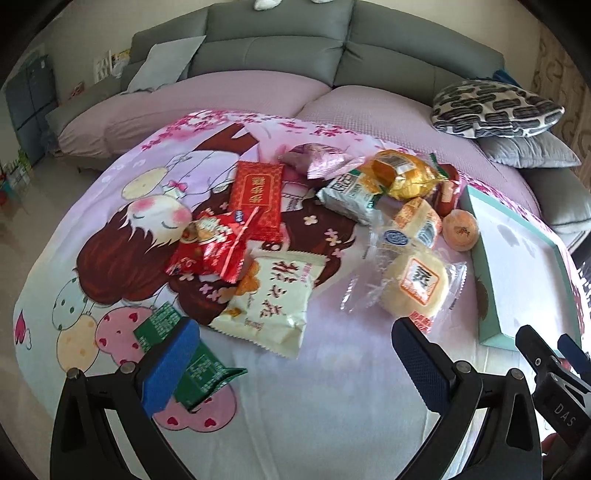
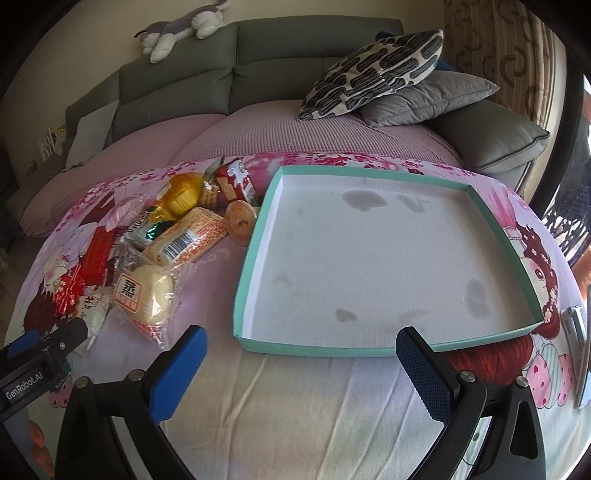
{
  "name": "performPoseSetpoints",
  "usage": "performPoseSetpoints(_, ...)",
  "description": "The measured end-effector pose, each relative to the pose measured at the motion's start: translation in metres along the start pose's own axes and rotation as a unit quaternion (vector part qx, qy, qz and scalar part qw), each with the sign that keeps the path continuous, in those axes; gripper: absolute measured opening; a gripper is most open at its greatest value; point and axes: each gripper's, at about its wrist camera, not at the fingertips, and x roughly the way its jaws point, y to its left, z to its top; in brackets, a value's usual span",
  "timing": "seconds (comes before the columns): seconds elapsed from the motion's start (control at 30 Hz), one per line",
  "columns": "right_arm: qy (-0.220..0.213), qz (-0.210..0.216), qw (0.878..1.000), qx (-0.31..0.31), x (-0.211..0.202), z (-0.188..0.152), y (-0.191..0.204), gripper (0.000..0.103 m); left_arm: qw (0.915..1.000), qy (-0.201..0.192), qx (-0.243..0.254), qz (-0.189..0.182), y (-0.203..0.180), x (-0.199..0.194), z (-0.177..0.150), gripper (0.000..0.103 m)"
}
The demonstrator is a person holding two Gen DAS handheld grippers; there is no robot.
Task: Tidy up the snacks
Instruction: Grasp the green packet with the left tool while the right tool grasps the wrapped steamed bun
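Observation:
A heap of wrapped snacks lies on a cartoon-print cloth: a red packet (image 1: 255, 194), a crumpled red packet (image 1: 212, 248), a white bag (image 1: 271, 301), a clear-wrapped steamed bun (image 1: 417, 282) (image 2: 146, 293), a gold cake (image 1: 404, 177) (image 2: 181, 198) and a round orange pastry (image 1: 460, 229) (image 2: 240, 221). A green packet (image 1: 199, 369) lies under my left gripper's left finger. A shallow teal box (image 2: 258, 236) (image 1: 491, 295) with a white stained floor sits to the right of the heap. My left gripper (image 1: 291, 358) is open above the cloth. My right gripper (image 2: 301, 363) is open at the box's near edge.
A grey sofa (image 1: 277, 48) with pink covers runs behind the cloth. Patterned and grey cushions (image 2: 376, 70) lie at the back right. A plush toy (image 2: 181, 27) rests on the sofa back. A metal object (image 2: 578, 325) lies at the cloth's right edge.

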Motion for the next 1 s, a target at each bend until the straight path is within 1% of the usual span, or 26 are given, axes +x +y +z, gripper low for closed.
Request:
performPoseSetpoints(0.13,-0.011,0.038,0.999,-0.022,0.002,0.004,0.028,0.103,0.9994,0.008,-0.018,0.028,0.025,0.000,-0.004,0.103)
performPoseSetpoints(0.23,-0.017,0.071,0.997,-0.036,0.005,0.005,0.051,0.103,0.9985,0.021,-0.035,0.036,0.043,0.005,-0.006,0.103)
performPoseSetpoints(0.3,-0.022,0.089,0.995,-0.043,0.007,0.005,0.063,0.103,0.9978,0.032,-0.045,0.036,0.053,0.010,-0.008,0.103)
performPoseSetpoints(0.37,-0.025,0.095,0.994,-0.051,0.012,0.007,0.074,0.103,0.9970,0.043,-0.056,0.033,0.062,0.015,-0.011,0.103)
performPoseSetpoints(0.43,-0.023,0.101,0.993,-0.055,0.018,0.007,0.081,0.103,0.9955,0.063,-0.064,0.031,0.068,0.023,-0.015,0.103)
performPoseSetpoints(0.5,-0.023,0.107,0.993,-0.052,0.025,0.009,0.085,0.103,0.9946,0.071,-0.070,0.029,0.072,0.028,-0.018,0.101)
performPoseSetpoints(0.57,-0.023,0.114,0.992,-0.048,0.030,0.010,0.088,0.103,0.9944,0.075,-0.071,0.025,0.074,0.030,-0.019,0.093)
performPoseSetpoints(0.6,-0.024,0.119,0.992,-0.046,0.033,0.011,0.090,0.103,0.9943,0.076,-0.072,0.018,0.074,0.032,-0.019,0.092)
performPoseSetpoints(0.67,-0.024,0.123,0.991,-0.045,0.038,0.013,0.093,0.103,0.9942,0.079,-0.073,0.011,0.075,0.035,-0.020,0.086)
performPoseSetpoints(0.7,-0.026,0.125,0.991,-0.046,0.039,0.014,0.095,0.103,0.9943,0.078,-0.071,0.012,0.074,0.037,-0.020,0.084)
performPoseSetpoints(0.73,-0.029,0.128,0.990,-0.046,0.040,0.014,0.096,0.103,0.9946,0.075,-0.070,0.014,0.074,0.037,-0.019,0.080)
performPoseSetpoints(0.77,-0.030,0.130,0.990,-0.048,0.041,0.015,0.098,0.101,0.9948,0.071,-0.071,0.013,0.074,0.037,-0.019,0.076)
performPoseSetpoints(0.9,-0.024,0.131,0.990,-0.050,0.047,0.015,0.102,0.092,0.9951,0.064,-0.073,0.020,0.075,0.038,-0.017,0.069)
performPoseSetpoints(0.93,-0.021,0.127,0.990,-0.051,0.049,0.015,0.102,0.091,0.9950,0.063,-0.074,0.022,0.075,0.038,-0.016,0.066)
performPoseSetpoints(0.97,-0.020,0.123,0.991,-0.051,0.050,0.015,0.102,0.087,0.9950,0.061,-0.075,0.024,0.075,0.038,-0.015,0.063)
performPoseSetpoints(1.0,-0.019,0.124,0.991,-0.050,0.051,0.015,0.101,0.087,0.9950,0.059,-0.077,0.024,0.076,0.038,-0.014,0.061)
